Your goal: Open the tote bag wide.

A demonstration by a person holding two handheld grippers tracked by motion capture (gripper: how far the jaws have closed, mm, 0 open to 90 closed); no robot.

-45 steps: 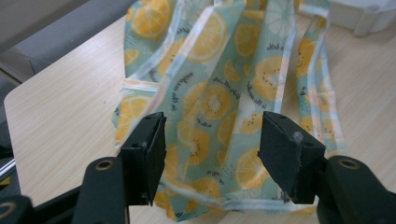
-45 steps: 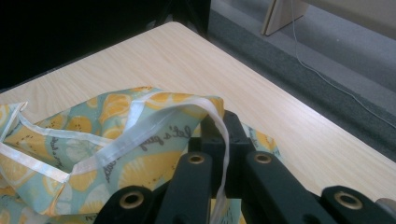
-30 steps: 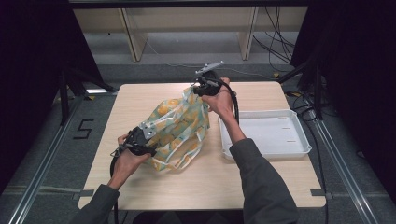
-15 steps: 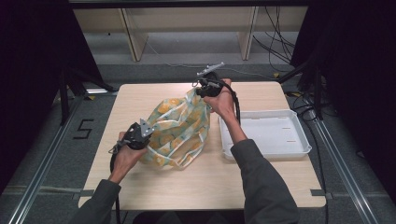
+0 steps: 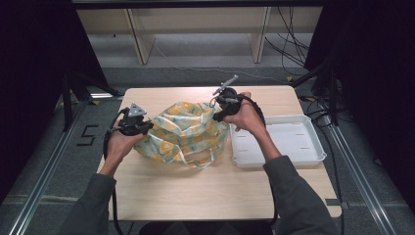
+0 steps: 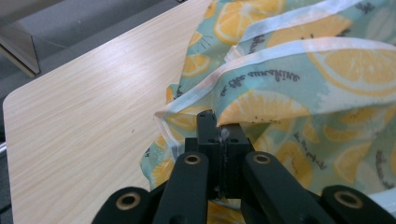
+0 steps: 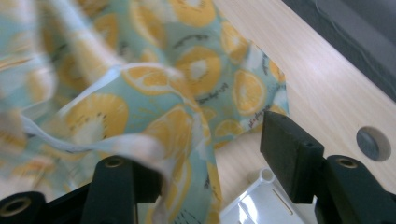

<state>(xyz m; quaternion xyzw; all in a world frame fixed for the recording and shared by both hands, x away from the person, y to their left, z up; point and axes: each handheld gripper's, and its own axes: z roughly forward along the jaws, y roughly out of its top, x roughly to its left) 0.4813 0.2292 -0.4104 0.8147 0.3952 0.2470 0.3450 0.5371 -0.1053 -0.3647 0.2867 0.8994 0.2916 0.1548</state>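
While the left claw point(image 6: 219, 135) pinches the lemon-print cloth point(image 5: 186, 132), the right claw point(image 7: 210, 154) gapes beside a white tray point(image 5: 293, 156).

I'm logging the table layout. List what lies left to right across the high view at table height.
left gripper → lemon-print cloth → right gripper → white tray
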